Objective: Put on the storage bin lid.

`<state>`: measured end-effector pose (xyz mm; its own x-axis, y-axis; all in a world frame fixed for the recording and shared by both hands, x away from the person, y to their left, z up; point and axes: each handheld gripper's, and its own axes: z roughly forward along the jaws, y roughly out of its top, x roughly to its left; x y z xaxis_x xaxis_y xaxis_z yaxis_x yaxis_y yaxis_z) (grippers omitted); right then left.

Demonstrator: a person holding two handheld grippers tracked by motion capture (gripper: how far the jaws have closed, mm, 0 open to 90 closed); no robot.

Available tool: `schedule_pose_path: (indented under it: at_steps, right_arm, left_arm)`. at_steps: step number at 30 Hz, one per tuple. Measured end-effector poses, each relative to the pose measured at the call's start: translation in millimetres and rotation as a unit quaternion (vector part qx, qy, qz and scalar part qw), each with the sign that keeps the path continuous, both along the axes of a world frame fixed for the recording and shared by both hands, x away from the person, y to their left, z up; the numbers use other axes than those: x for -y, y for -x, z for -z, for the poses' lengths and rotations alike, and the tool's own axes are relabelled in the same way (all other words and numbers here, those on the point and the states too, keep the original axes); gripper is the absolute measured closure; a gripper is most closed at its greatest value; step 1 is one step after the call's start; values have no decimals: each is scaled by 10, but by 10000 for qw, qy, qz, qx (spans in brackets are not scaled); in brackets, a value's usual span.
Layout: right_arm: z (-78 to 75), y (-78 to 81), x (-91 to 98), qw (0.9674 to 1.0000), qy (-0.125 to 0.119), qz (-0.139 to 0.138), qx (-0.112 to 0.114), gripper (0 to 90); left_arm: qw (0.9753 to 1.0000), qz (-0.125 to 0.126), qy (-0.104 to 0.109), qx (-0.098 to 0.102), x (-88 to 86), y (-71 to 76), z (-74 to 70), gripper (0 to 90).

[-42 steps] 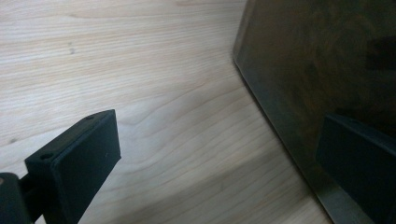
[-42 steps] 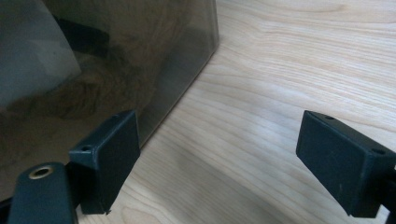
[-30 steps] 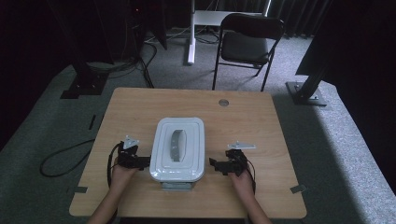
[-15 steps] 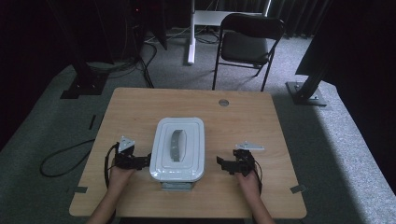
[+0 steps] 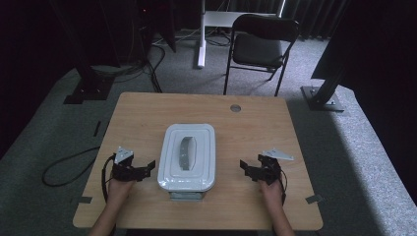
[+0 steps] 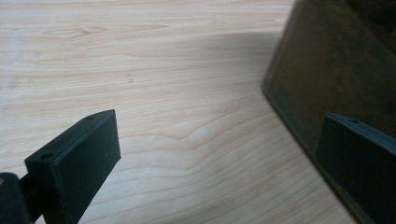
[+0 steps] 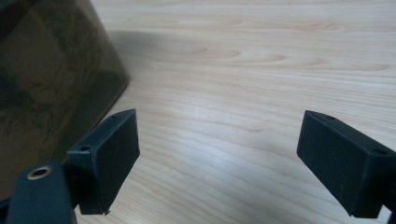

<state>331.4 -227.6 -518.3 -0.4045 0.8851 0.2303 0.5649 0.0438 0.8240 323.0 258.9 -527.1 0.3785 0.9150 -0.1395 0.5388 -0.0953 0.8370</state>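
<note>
The box (image 5: 187, 157), white-lidded with dark see-through walls, sat on the table (image 5: 255, 128) between the two grippers. The left gripper (image 5: 147, 166) lay just beside the box's left wall, its jaws spread wide and holding nothing; in the left gripper view one pad (image 6: 359, 163) stood against the dark wall (image 6: 336, 70), though whether it touched could not be told. The right gripper (image 5: 244, 167) lay farther from the box, with bare wood showing between its fingertips and the right wall, its jaws likewise wide and empty.

The work looked like a two-sided grasp of the box. To do it well, both grippers would likely need to close in level and at matching height, each taking the rim or wall squarely, so the box would lift without tipping and the lid (image 5: 189, 147) would stay seated.

Beyond the fingers the tabletop was bare save a small round grommet (image 5: 235, 108) at the far edge. A chair (image 5: 263, 46) stood on the floor past the table, well apart. Nothing blocked either approach.
</note>
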Motion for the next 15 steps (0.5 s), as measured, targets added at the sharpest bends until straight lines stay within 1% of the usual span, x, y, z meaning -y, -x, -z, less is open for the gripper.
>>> schedule_pose_path:
  at_steps: [2,3,8,11,12,13,14,15]
  right_arm:
    - [-13,14,66,9999,-54,80,41,123]
    - [-16,21,100,9999,-57,108,49,123]
    - [-18,61,275,9994,-82,340,50,123]
    - [-25,77,339,9993,-120,345,75,123]
    - [-31,101,409,9991,-73,414,115,123]
    - [-31,101,409,9991,-73,414,115,123]
    - [-27,121,477,9989,-87,456,114,123]
    - [-27,121,477,9989,-87,456,114,123]
  left_arm:
    - [10000,-26,-74,-11,-33,17,3,12]
    - [10000,-30,-56,-1,-52,26,7,12]
    - [9998,-84,-154,-67,-132,66,19,12]
    - [9998,-91,-173,-75,-149,77,20,12]
    - [9996,-160,-192,-97,-212,111,34,12]
    - [9996,-160,-192,-97,-212,111,34,12]
    - [9996,-179,-189,-100,-234,120,42,12]
    - [9995,-211,-218,-124,-255,129,49,12]
